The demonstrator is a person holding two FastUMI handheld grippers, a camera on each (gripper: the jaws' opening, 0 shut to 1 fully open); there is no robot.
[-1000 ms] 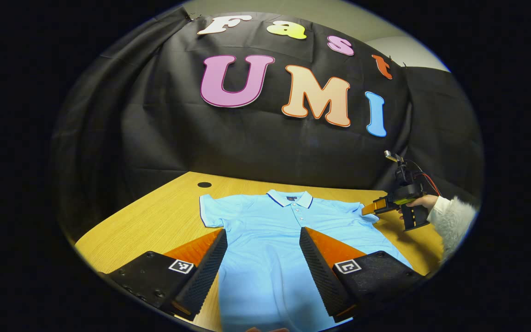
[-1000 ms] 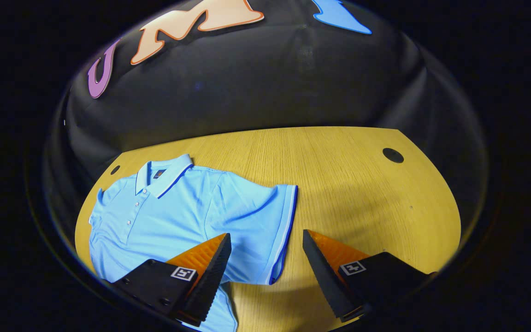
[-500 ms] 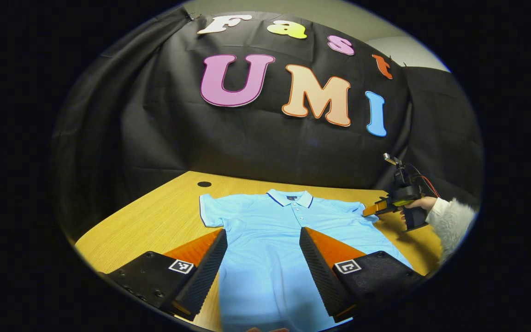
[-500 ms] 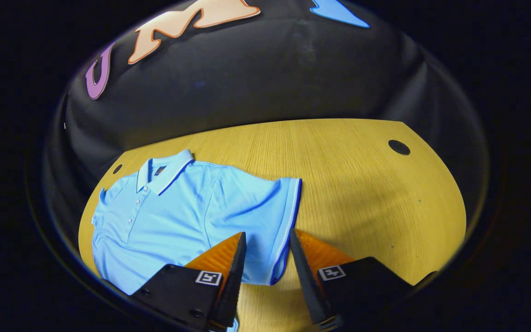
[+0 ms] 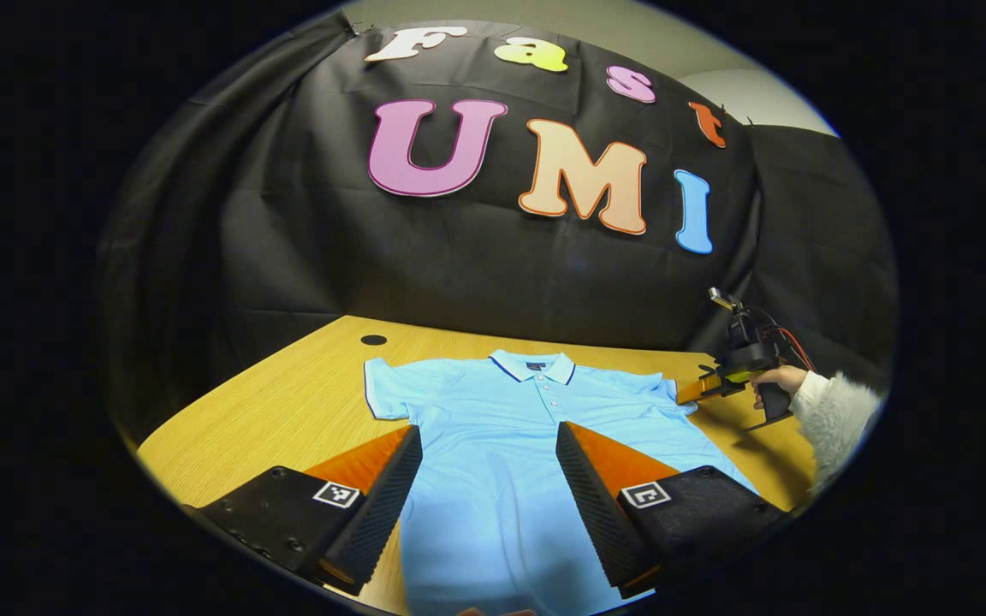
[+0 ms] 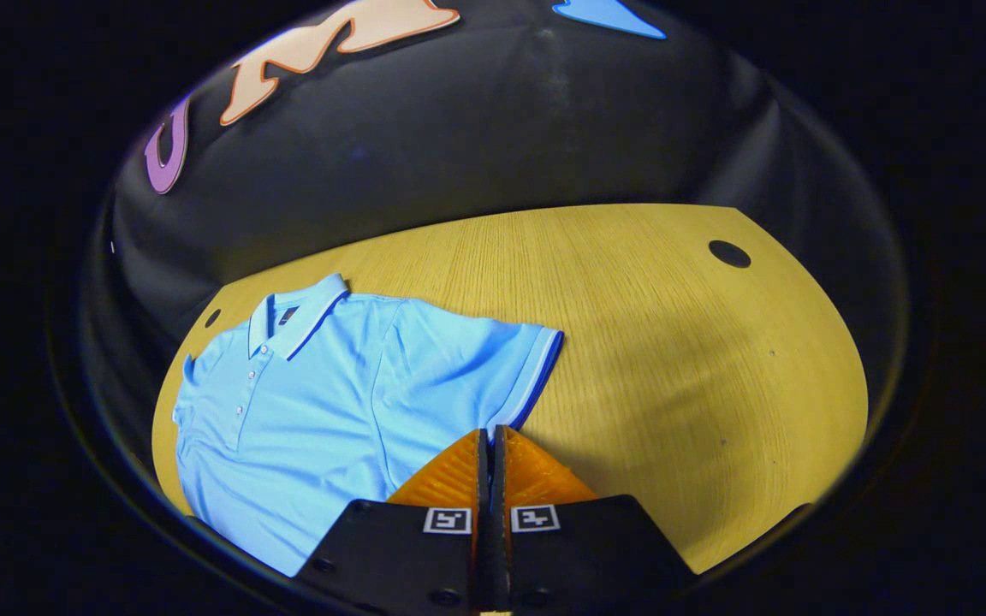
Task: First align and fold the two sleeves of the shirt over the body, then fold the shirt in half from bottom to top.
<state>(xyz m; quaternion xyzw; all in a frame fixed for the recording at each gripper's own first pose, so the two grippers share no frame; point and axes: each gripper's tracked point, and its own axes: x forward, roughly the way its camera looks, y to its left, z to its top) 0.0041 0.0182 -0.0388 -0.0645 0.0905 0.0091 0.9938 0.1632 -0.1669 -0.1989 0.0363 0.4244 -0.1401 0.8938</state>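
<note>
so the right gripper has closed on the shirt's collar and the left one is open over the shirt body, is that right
Not the collar. In the right gripper view the right gripper has its fingers together on the cuff edge of the sleeve of the shirt; the collar lies far off, untouched. The left gripper is indeed open over the shirt body.

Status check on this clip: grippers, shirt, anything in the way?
Right hand-held gripper shut on the sleeve cuff. Left hand-held gripper open above the shirt. Shirt flat on the table, unfolded. No obstruction seen.
</note>
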